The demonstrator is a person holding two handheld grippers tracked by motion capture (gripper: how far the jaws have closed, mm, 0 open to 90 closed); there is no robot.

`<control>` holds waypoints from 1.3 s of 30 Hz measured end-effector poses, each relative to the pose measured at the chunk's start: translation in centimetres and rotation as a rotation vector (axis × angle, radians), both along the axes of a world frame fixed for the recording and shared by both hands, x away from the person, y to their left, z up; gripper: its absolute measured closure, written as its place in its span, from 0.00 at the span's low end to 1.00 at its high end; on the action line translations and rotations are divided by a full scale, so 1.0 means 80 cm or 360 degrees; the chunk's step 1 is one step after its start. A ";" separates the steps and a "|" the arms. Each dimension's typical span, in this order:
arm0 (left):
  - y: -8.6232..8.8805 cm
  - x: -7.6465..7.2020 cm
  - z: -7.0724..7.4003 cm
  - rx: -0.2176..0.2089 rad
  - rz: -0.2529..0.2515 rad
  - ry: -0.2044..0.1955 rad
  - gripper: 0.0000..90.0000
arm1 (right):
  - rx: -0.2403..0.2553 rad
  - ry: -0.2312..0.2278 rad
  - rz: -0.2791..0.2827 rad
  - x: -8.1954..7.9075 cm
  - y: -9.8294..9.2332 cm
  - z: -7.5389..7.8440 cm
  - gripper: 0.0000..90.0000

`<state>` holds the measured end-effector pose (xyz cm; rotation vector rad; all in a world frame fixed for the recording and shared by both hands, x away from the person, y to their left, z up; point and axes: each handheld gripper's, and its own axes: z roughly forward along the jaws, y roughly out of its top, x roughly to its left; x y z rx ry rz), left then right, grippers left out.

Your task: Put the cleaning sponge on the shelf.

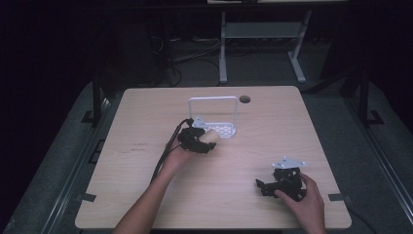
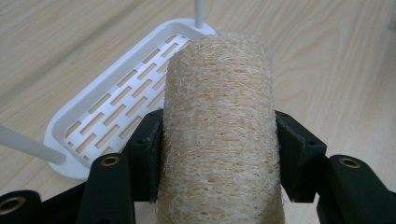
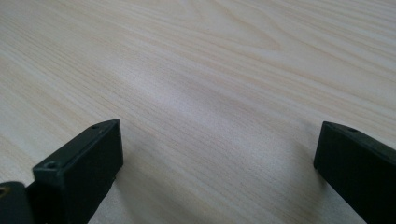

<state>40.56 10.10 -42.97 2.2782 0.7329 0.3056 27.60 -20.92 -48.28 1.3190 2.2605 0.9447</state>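
Clearly the left gripper (image 2: 219, 154) clamps a loofah (image 2: 219, 126) just beside the white rack (image 2: 65, 121) (slotted base); right gripper (image 3: 217, 154) rests spread wide, empty, over bare table (image 3: 210, 60)

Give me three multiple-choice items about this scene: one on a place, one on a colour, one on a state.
1. Where is the white slotted rack?
A. on the table's far middle
B. on the floor
C. beside the right claw

2. What colour is the loofah roll?
A. blue
B. pale beige
C. black

3. How is the right claw?
A. shut on the roll
B. shut on the rack
C. open, with bare wooden table between its jaws

Key: 1 A, the high view shows it there. 2 B, its fibres look beige. 3 C, its jaws stand wide apart.
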 end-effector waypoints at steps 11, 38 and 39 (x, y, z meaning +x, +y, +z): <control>-0.021 0.021 -0.003 0.0004 0.0037 -0.0018 0.46 | 0.0001 0.0002 -0.0001 0.000 0.000 0.000 0.01; -0.061 0.062 -0.028 0.0032 0.0094 0.0000 0.46 | 0.0002 0.0001 -0.0003 0.000 0.000 0.000 0.01; -0.062 0.063 -0.028 0.0037 0.0092 0.0005 0.46 | 0.0002 0.0002 -0.0003 0.000 0.000 0.000 0.01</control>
